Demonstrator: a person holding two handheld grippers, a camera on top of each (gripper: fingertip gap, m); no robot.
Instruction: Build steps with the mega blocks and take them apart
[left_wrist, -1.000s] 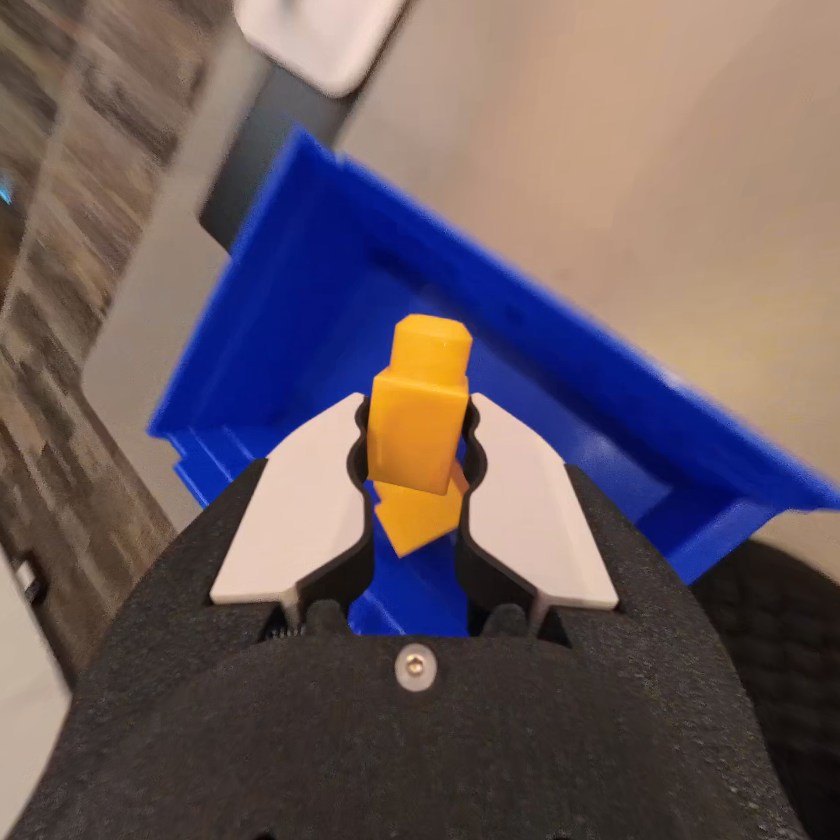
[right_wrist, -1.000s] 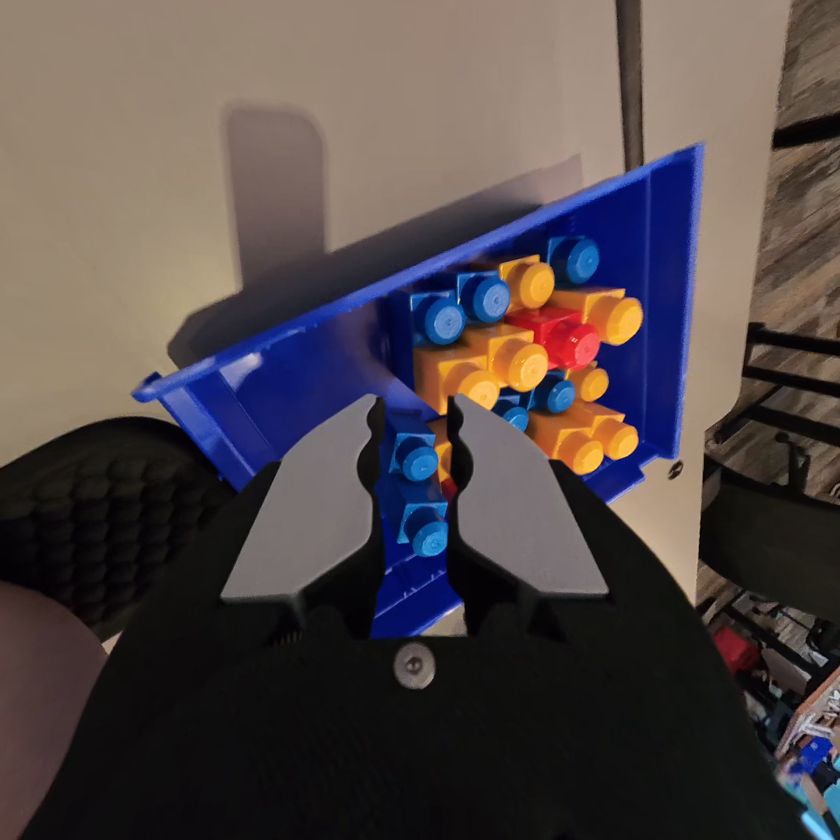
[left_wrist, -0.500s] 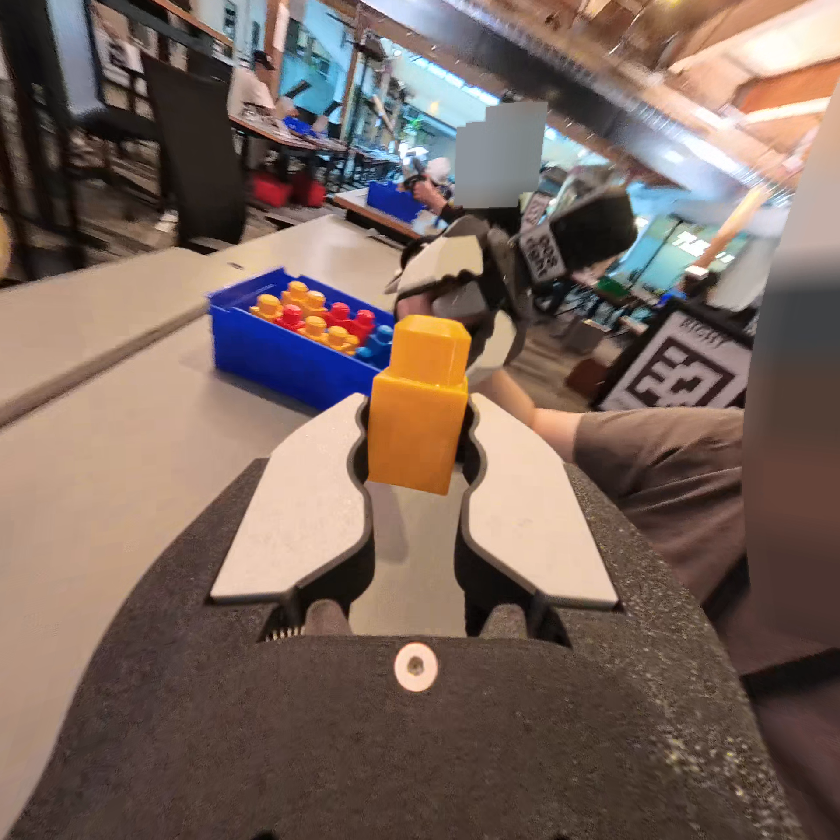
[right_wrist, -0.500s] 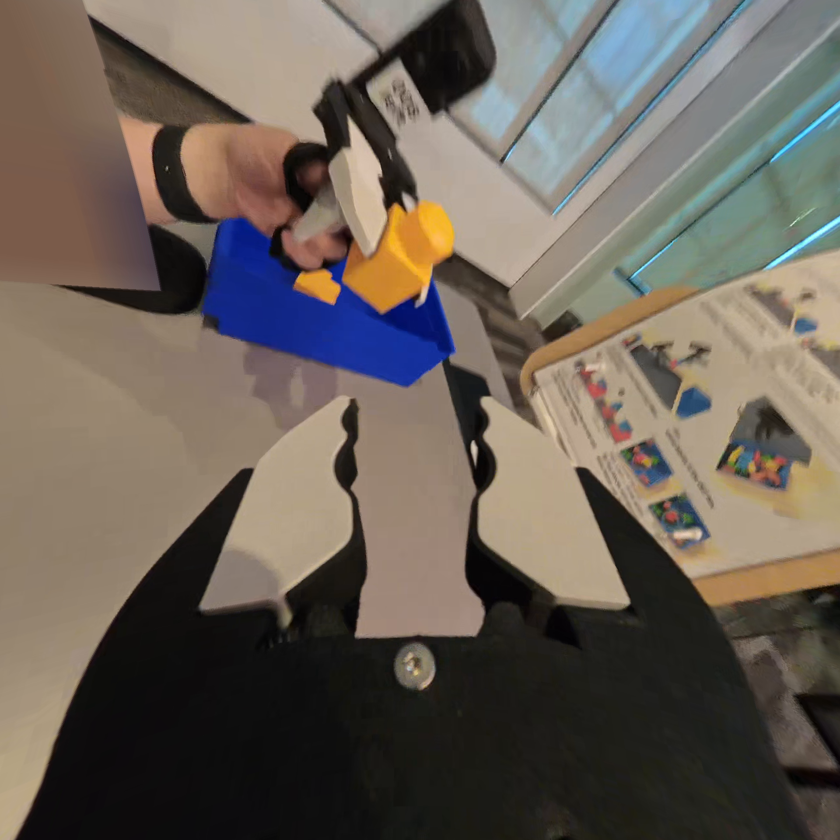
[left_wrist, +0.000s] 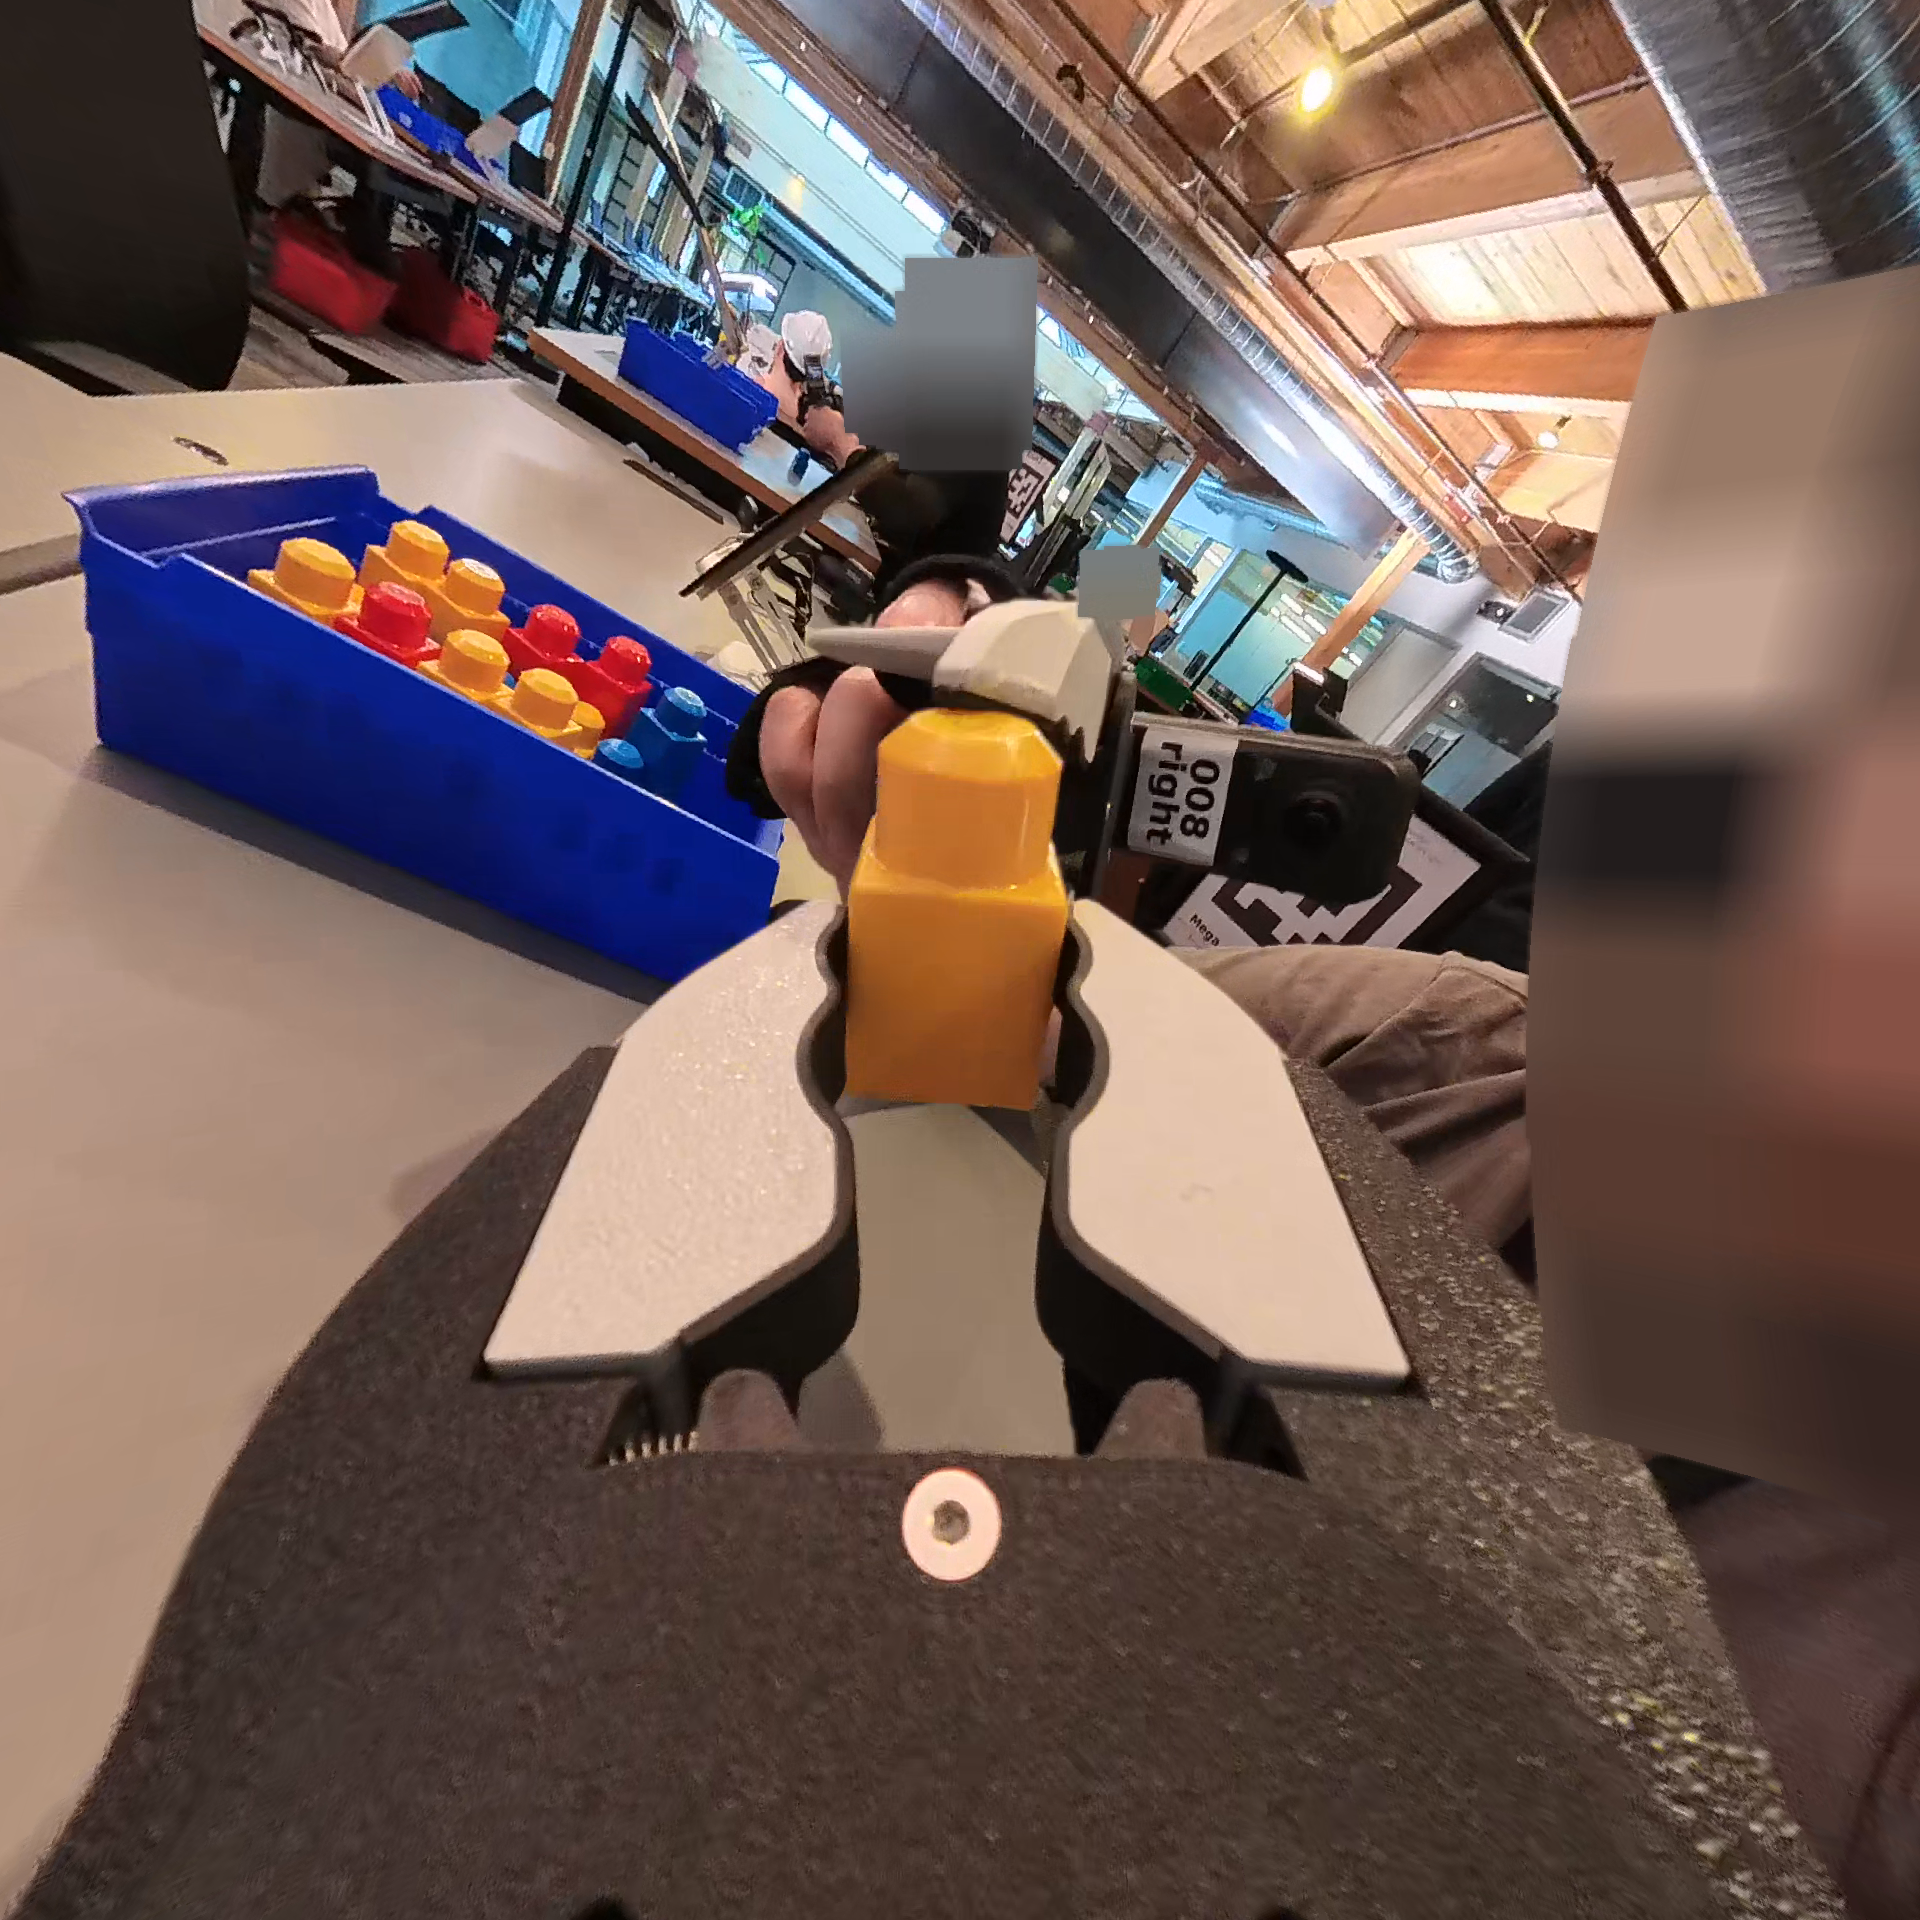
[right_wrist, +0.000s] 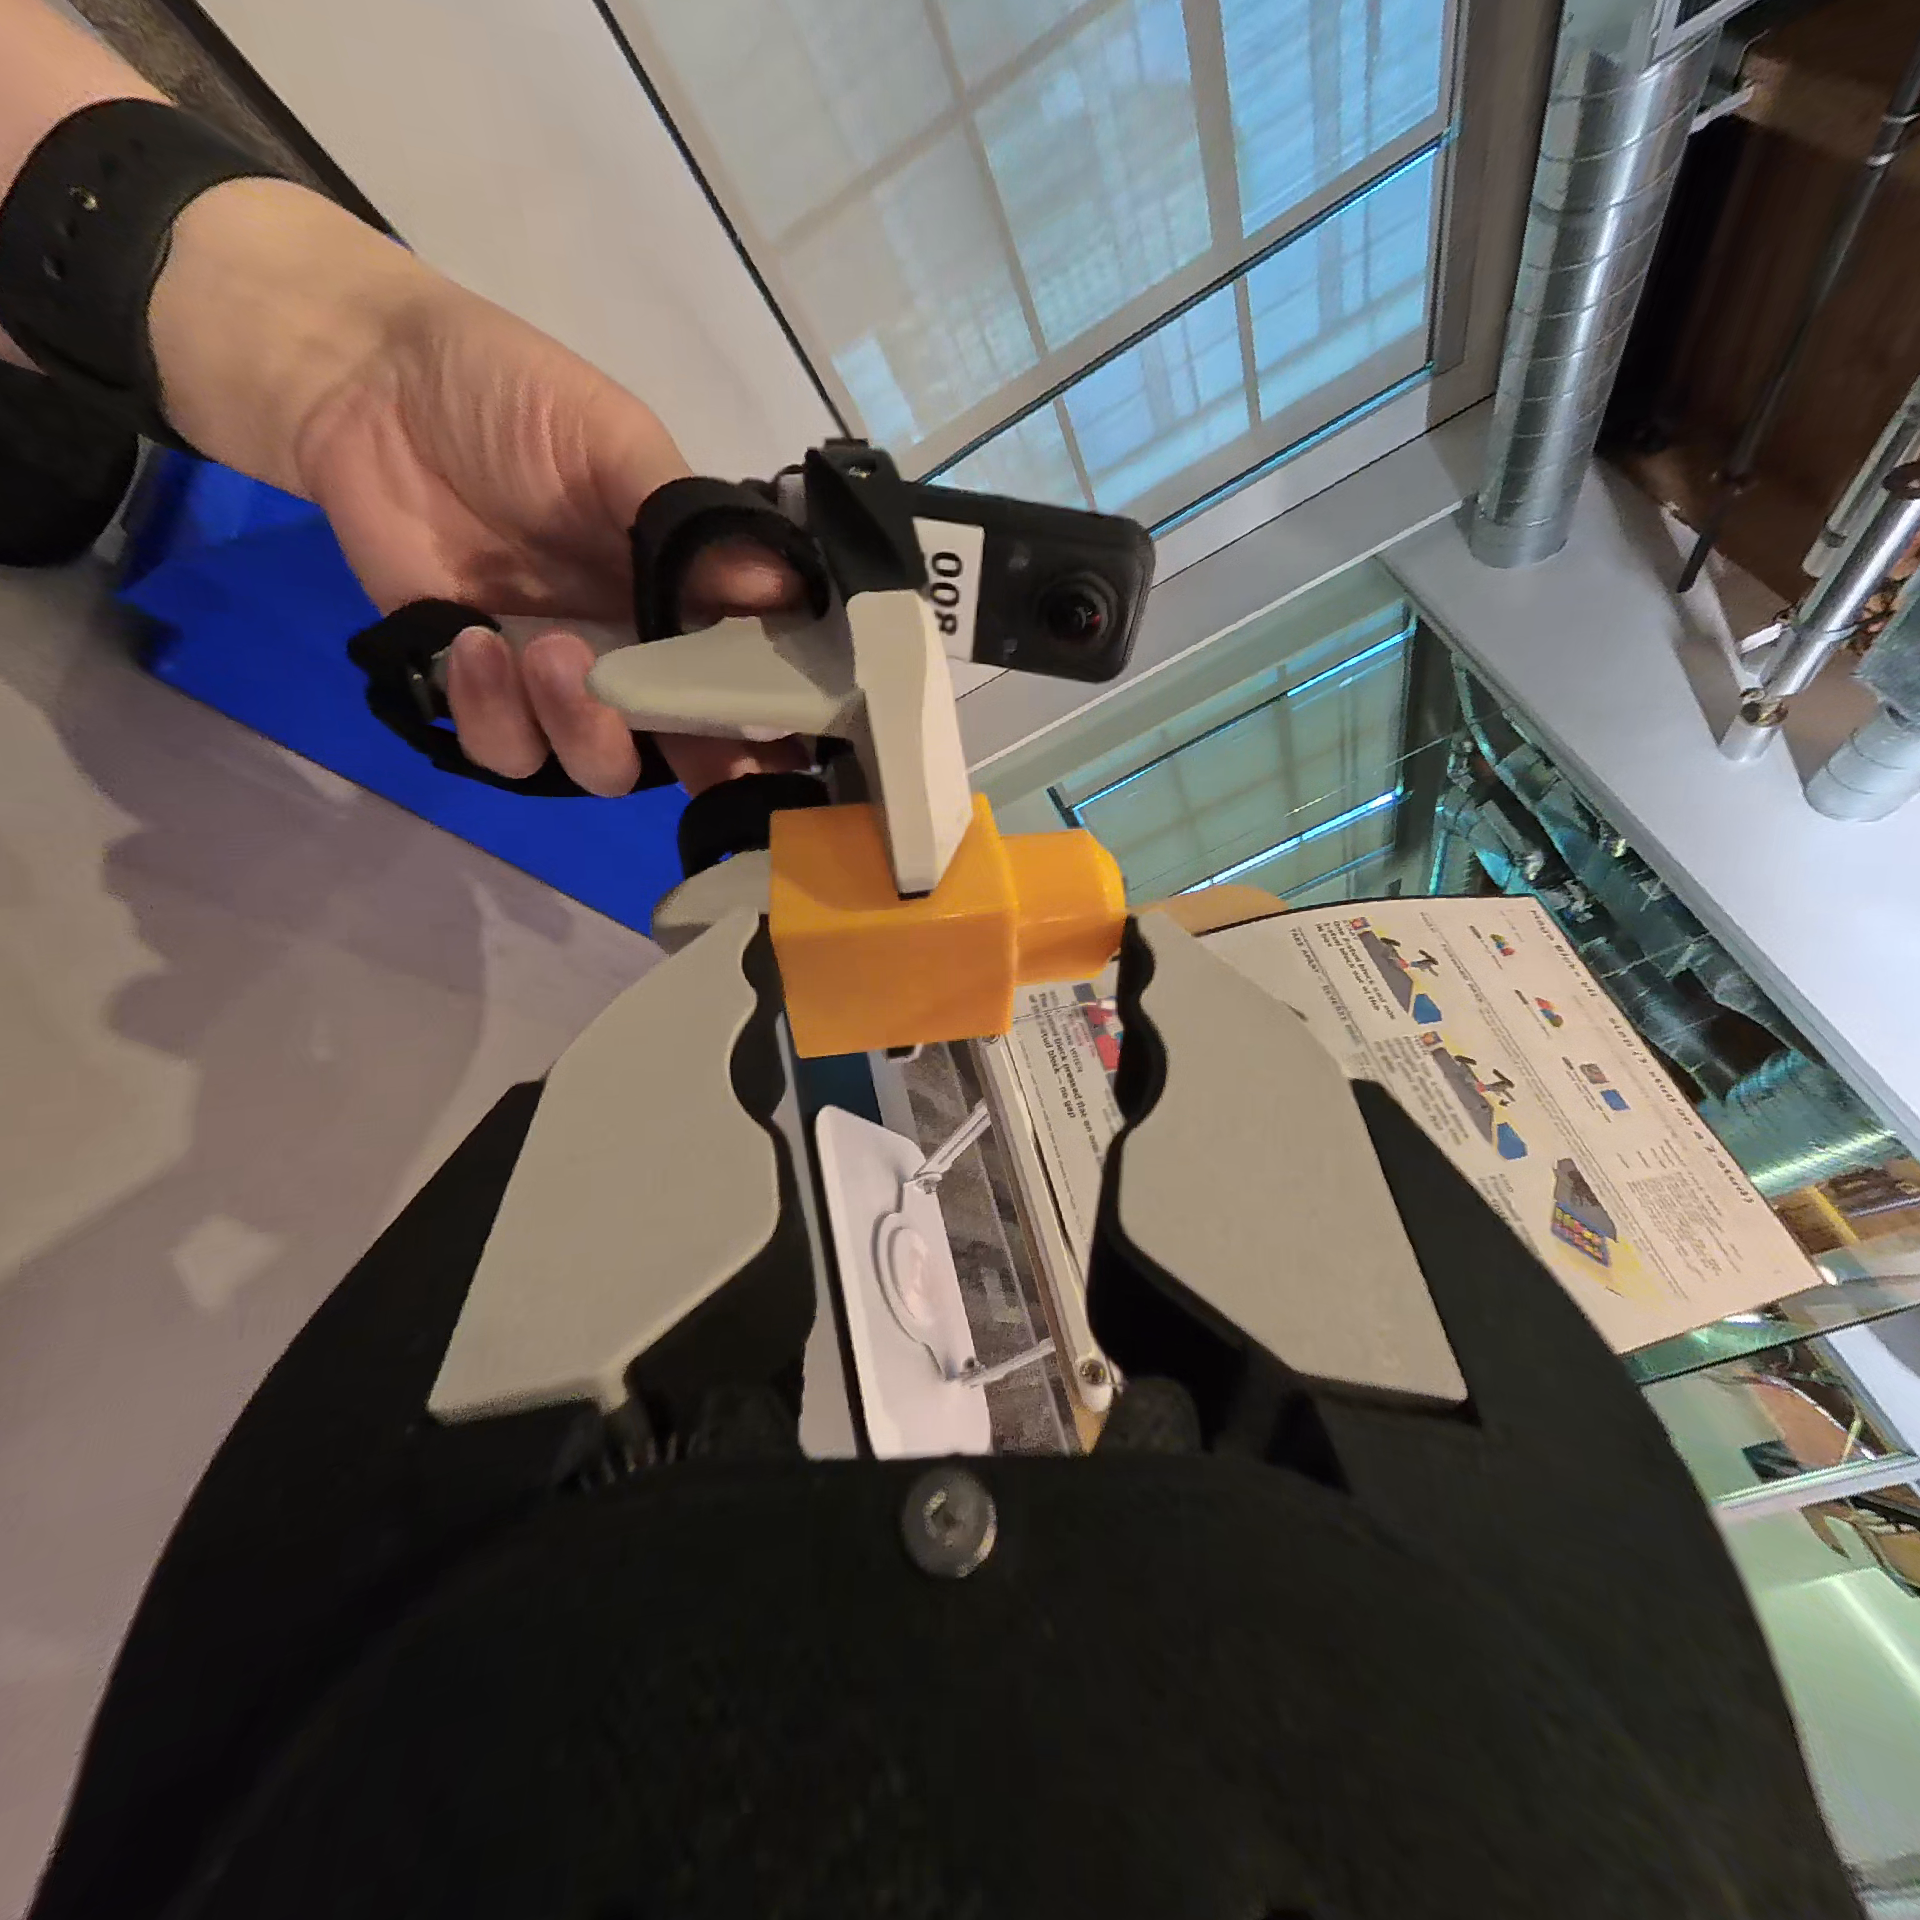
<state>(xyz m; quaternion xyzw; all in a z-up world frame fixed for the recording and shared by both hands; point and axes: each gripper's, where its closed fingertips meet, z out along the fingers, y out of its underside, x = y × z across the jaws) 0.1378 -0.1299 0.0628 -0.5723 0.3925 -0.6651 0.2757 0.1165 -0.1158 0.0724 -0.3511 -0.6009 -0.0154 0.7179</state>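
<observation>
My left gripper (left_wrist: 951, 966) is shut on an orange one-stud mega block (left_wrist: 951, 935) and holds it in the air, stud pointing forward. In the right wrist view the same block (right_wrist: 894, 956) lies sideways, stud to the right, with a left gripper finger (right_wrist: 909, 748) across it. My right gripper (right_wrist: 945, 935) is open, one tip at each end of the block; I cannot tell if they touch. It also shows in the left wrist view (left_wrist: 977, 665), just beyond the stud. The blue bin (left_wrist: 416, 790) holds several orange, red and blue blocks.
The grey table (left_wrist: 260, 1091) lies under both grippers, with the bin (right_wrist: 312, 644) at its far side. An instruction sheet on a board (right_wrist: 1507, 1091) stands past the table edge. A person's hand (right_wrist: 416, 416) holds the left gripper. Other tables and people are far behind.
Both grippers have come up out of the bin, the left with the orange block. The right gripper left its blue blocks behind, opened wider and closed in on the orange block.
</observation>
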